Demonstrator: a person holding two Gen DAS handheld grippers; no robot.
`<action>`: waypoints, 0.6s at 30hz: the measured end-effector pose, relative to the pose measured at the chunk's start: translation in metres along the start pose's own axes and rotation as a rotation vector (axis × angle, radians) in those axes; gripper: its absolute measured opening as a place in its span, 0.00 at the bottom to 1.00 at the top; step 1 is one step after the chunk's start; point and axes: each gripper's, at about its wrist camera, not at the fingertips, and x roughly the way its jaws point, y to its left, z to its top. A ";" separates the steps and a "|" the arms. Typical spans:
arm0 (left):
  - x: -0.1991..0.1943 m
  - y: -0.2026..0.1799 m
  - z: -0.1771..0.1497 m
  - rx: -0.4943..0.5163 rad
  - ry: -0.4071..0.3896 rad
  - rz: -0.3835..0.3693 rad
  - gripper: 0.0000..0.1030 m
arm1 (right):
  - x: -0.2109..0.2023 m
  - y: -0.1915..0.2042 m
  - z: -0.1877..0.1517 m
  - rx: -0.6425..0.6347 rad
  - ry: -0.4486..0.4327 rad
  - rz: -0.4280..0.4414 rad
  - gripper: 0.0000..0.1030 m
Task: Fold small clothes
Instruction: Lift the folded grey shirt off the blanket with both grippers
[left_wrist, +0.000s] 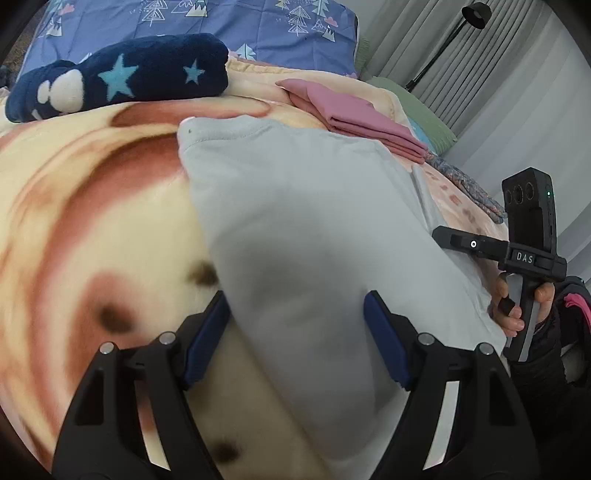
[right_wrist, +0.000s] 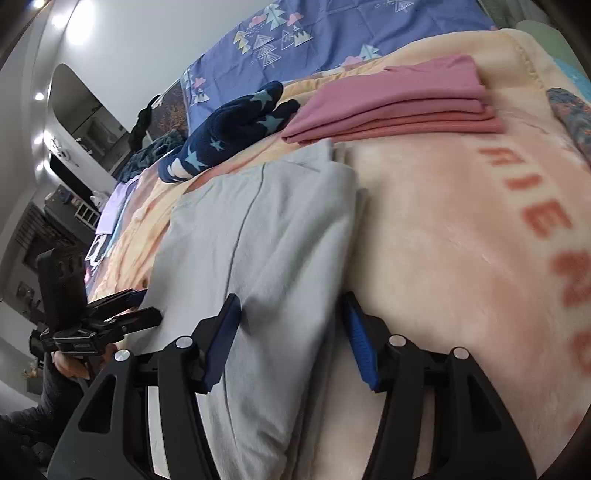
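- The grey cloth (left_wrist: 295, 221) lies on the peach blanket (left_wrist: 92, 221), its long side running away from both claws toward the pink pile (left_wrist: 362, 114).
- Left claw (left_wrist: 295, 339): open, over the cloth's near left edge.
- Right claw (right_wrist: 291, 339): open, over its near right edge, equally close.
- Count: one grey cloth, one pink pile, one star blanket (left_wrist: 122, 77), two claws.

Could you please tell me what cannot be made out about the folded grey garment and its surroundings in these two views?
- Light grey cotton garment: near end cut off by the bottom edge, both views; its type is unclear.
- Orange lettering on the peach fleece blanket: blurred, cut by the right wrist view's rim.
- Folded pink cloth stack: piece count unclear.
- Patterned fabric: mostly hidden past the bed edge.
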 end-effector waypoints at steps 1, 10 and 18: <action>0.003 0.001 0.003 -0.004 0.003 -0.005 0.74 | 0.003 -0.001 0.003 -0.002 0.006 0.012 0.56; 0.025 0.003 0.026 0.004 0.014 -0.007 0.74 | 0.027 -0.002 0.022 -0.026 0.043 0.089 0.56; 0.009 -0.007 0.027 0.021 -0.092 0.066 0.28 | 0.017 0.024 0.014 -0.159 -0.022 0.006 0.24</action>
